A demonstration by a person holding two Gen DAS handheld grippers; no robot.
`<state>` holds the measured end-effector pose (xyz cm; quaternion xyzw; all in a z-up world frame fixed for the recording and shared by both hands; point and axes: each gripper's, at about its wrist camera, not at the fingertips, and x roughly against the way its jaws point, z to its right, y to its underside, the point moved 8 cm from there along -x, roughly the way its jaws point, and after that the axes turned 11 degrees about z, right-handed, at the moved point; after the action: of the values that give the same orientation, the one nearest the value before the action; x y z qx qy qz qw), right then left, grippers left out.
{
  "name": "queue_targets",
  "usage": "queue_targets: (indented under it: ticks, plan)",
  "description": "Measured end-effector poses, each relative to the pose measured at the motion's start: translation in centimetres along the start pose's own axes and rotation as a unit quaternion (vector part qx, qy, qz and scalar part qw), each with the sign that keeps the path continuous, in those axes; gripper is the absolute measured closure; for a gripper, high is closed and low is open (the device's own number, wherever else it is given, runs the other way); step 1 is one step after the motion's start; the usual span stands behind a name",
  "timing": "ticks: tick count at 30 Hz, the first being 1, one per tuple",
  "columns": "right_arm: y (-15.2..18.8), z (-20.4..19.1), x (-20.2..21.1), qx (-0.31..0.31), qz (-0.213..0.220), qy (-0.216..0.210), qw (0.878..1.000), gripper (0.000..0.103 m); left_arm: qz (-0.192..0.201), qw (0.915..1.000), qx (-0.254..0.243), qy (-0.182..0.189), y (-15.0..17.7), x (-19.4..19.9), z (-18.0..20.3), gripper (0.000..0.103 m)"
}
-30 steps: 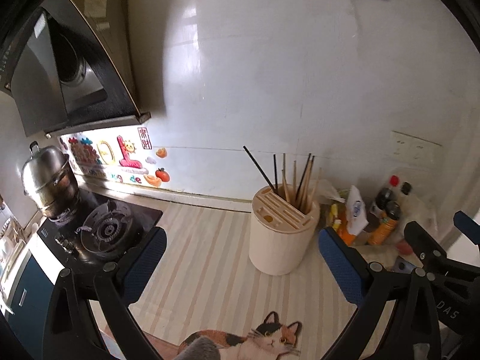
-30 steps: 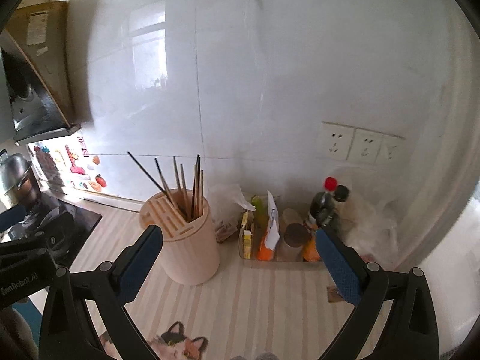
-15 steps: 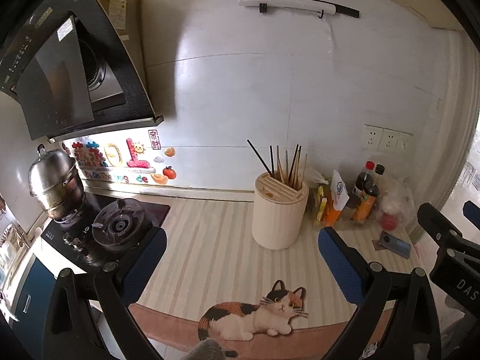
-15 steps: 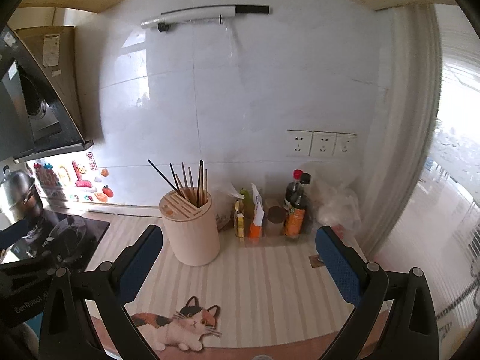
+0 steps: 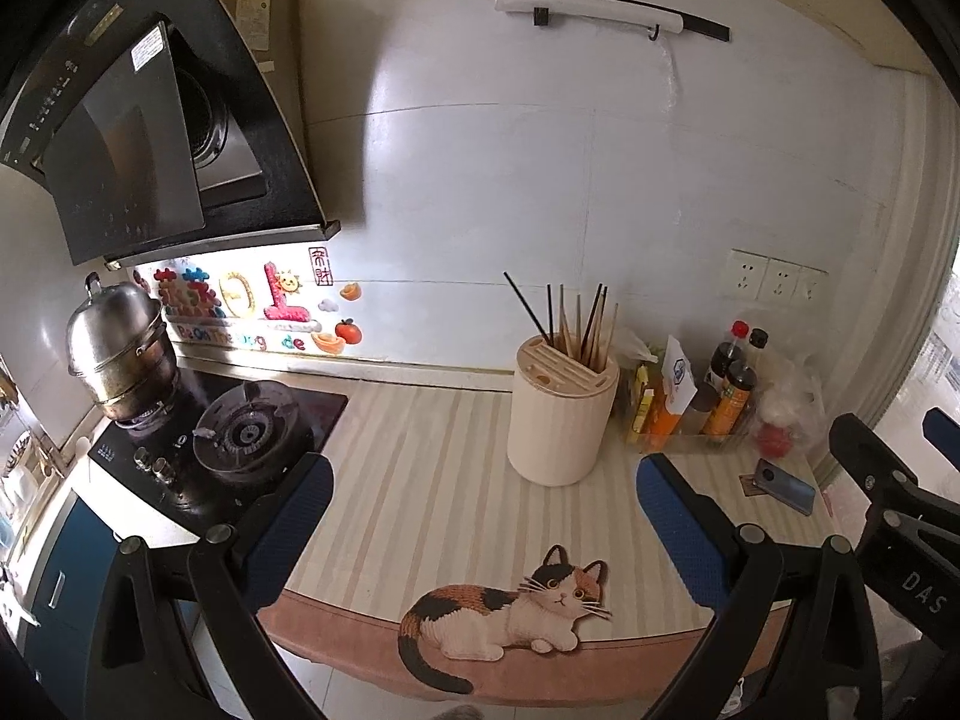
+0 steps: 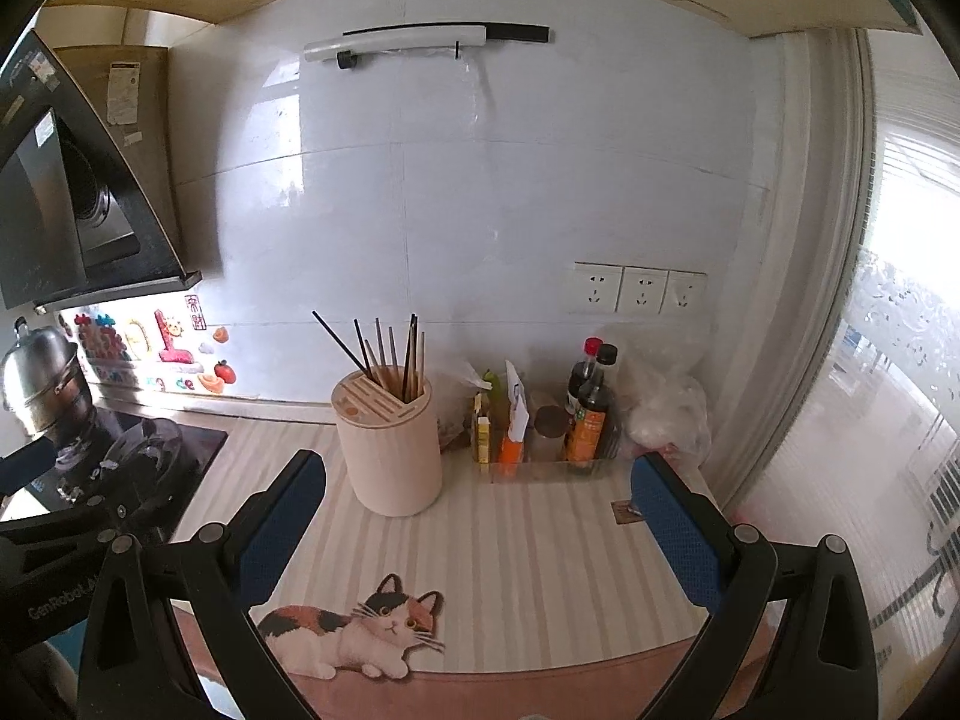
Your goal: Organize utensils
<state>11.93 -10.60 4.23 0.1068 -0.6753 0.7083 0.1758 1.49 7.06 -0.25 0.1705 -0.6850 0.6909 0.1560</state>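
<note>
A cream utensil holder (image 5: pixel 561 417) stands on the striped counter mat (image 5: pixel 432 480), with several chopsticks (image 5: pixel 579 324) upright in its slots. It also shows in the right wrist view (image 6: pixel 390 450) with the chopsticks (image 6: pixel 393 357). My left gripper (image 5: pixel 483 510) is open and empty, well back from the holder near the counter's front edge. My right gripper (image 6: pixel 477 516) is open and empty, also back from the holder. The right gripper's body shows at the right edge of the left wrist view (image 5: pixel 888 498).
A gas stove (image 5: pixel 240 438) with a steel pot (image 5: pixel 117 348) is at the left. Sauce bottles and packets (image 5: pixel 696 402) stand right of the holder in a clear tray. A phone (image 5: pixel 783 486) lies at the right. A cat picture (image 5: pixel 510 606) marks the mat's front edge.
Both grippers have pulled back and away from the holder, so the counter and its front edge now show. Both stay open and empty.
</note>
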Motion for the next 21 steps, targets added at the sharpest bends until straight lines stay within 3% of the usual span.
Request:
queue_targets:
  ticks: [21]
  plan:
    - [-0.1, 1.2, -1.6, 0.002, -0.006, 0.006, 1.000, 0.000, 0.002, 0.9998, -0.006, -0.020, -0.3, -1.1, 0.1, 0.000]
